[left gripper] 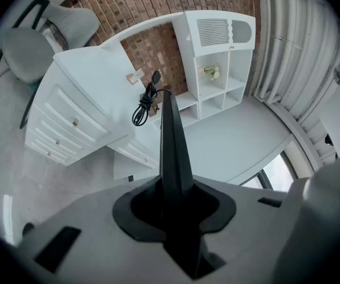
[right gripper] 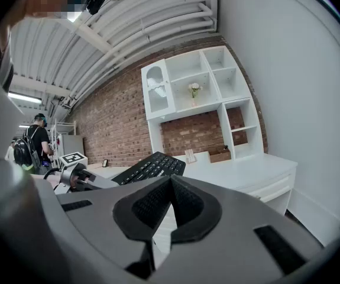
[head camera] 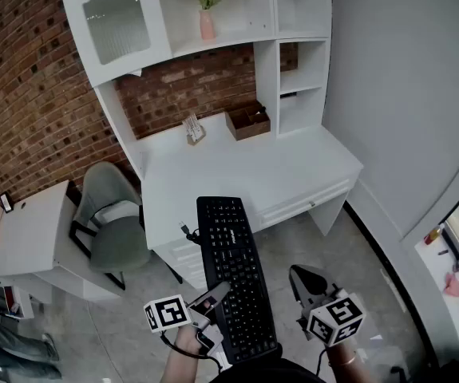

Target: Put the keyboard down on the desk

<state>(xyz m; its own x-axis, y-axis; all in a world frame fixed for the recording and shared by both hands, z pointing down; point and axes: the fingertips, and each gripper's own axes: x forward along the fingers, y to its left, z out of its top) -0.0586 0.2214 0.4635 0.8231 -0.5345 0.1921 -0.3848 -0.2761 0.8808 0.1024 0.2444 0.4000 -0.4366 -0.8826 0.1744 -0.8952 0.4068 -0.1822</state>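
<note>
A black keyboard (head camera: 233,270) hangs in the air in front of the white desk (head camera: 293,170), its far end over the desk's front edge. My left gripper (head camera: 217,294) is shut on the keyboard's left edge near its near end. In the left gripper view the keyboard (left gripper: 171,141) runs edge-on between the jaws, with its coiled cable (left gripper: 145,106) dangling at the far end. My right gripper (head camera: 305,282) floats to the right of the keyboard, apart from it, shut with nothing in it. From the right gripper view the keyboard (right gripper: 149,167) lies to the left.
A grey-green chair (head camera: 113,214) and a small white side table (head camera: 21,230) stand left of the desk. On the desk's back sit a brown box (head camera: 247,120) and a card holder (head camera: 195,130). A pink vase (head camera: 207,24) stands on the shelf. A person (right gripper: 36,138) is far left.
</note>
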